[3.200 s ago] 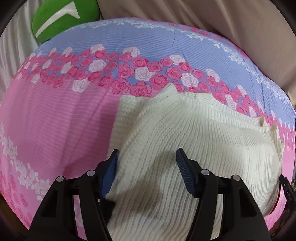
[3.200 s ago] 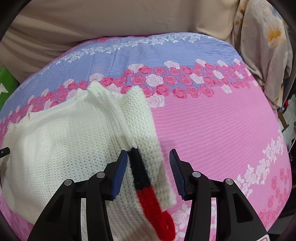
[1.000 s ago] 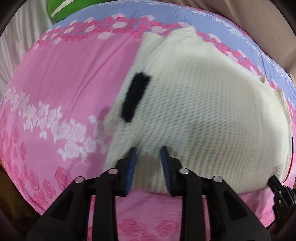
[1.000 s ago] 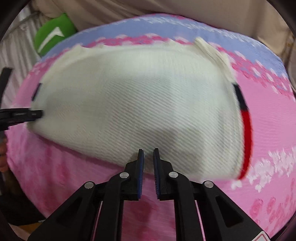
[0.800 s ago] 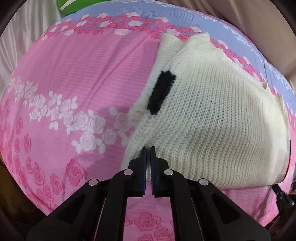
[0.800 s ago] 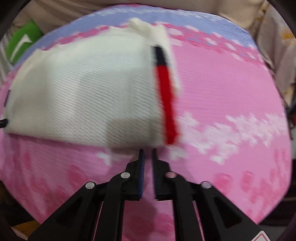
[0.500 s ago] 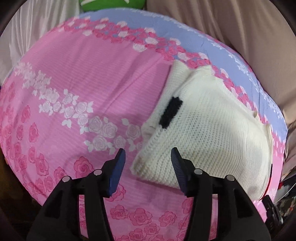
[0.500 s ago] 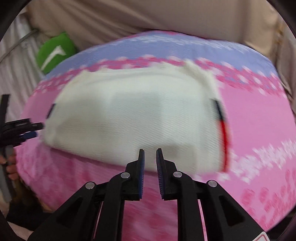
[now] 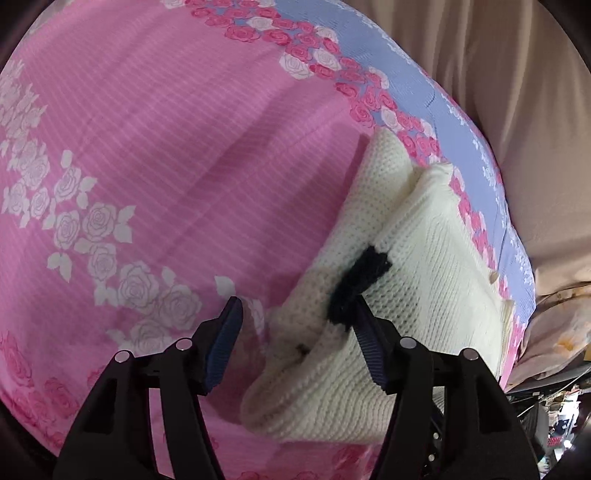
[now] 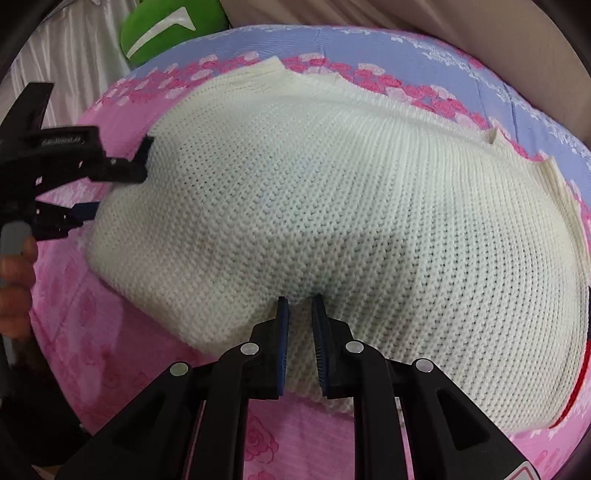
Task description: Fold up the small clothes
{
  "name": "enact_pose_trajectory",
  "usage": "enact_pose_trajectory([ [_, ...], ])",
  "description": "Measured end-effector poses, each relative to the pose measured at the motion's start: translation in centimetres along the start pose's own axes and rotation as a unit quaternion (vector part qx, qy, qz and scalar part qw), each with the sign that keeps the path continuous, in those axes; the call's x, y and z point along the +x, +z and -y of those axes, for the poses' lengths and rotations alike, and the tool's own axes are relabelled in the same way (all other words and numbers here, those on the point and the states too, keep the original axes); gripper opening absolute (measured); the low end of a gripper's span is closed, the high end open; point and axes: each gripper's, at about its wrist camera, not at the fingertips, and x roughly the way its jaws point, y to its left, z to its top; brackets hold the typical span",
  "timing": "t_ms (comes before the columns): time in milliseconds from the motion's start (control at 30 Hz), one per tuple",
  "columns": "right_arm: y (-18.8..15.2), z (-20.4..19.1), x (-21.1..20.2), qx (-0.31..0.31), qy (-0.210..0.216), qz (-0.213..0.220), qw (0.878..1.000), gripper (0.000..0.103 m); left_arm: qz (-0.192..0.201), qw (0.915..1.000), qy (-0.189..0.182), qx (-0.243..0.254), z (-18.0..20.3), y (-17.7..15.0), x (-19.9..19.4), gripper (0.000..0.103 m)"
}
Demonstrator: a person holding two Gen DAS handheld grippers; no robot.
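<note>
A cream knitted sweater (image 10: 351, 206) lies folded on a pink and blue rose-print bedsheet (image 9: 166, 147). In the left wrist view the sweater (image 9: 424, 280) shows its left folded edge with a black cuff (image 9: 358, 280) on top. My left gripper (image 9: 295, 350) is open, its jaws straddling that folded edge just below the cuff. It also shows in the right wrist view (image 10: 110, 184) at the sweater's left edge. My right gripper (image 10: 300, 314) is nearly closed over the sweater's near hem; I cannot tell whether it pinches the knit. A red cuff edge (image 10: 576, 384) peeks out at right.
A green cushion (image 10: 170, 26) sits at the far left corner of the bed. Beige curtain fabric (image 9: 517, 92) hangs behind the bed. A patterned cloth (image 9: 554, 332) hangs off the right side. The bed's near edge drops off just below the grippers.
My left gripper has opened wider and moved in to the sweater's left edge by the black cuff. My right gripper has come closer over the near hem, jaws slightly apart.
</note>
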Motion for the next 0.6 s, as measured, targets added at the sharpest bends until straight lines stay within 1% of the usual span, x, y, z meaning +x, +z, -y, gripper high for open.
enact_pose_trajectory([
  [33,0.0,-0.1,0.0,-0.002,-0.003,0.000,1.000,0.016,-0.001,1.0000,0.000,0.005,0.1,0.1,0.0,0.056],
  [67,0.1,-0.2,0.0,-0.001,-0.004,-0.001,1.000,0.016,-0.006,0.9998,-0.015,0.008,0.4,0.2,0.2,0.038],
  [100,0.2,-0.3,0.1,0.001,-0.004,-0.003,1.000,0.016,-0.015,0.9994,-0.032,0.008,0.5,0.3,0.3,0.029],
  [167,0.5,-0.3,0.1,0.007,-0.004,-0.006,1.000,0.016,-0.015,0.9993,-0.034,0.011,1.3,0.3,0.0,0.024],
  [267,0.1,0.5,-1.1,0.030,-0.001,-0.008,1.000,0.016,0.002,0.9977,-0.054,0.041,3.6,0.0,-2.2,0.021],
  [367,-1.1,1.2,-3.2,0.045,0.007,0.010,0.999,0.016,0.019,0.9933,-0.080,0.081,7.0,-0.5,-4.7,0.020],
  [467,-2.7,2.3,-5.7,0.061,0.013,0.025,0.998,0.016,0.032,0.9849,-0.104,0.135,11.5,-1.7,-6.6,0.020],
  [567,-4.7,3.9,-7.9,0.080,0.006,0.035,0.996,0.016,0.028,0.9752,-0.127,0.179,16.3,-3.0,-7.3,0.019],
  [600,-5.5,4.6,-8.7,0.087,0.002,0.039,0.995,0.016,0.026,0.9707,-0.133,0.198,18.2,-3.7,-7.3,0.019],
])
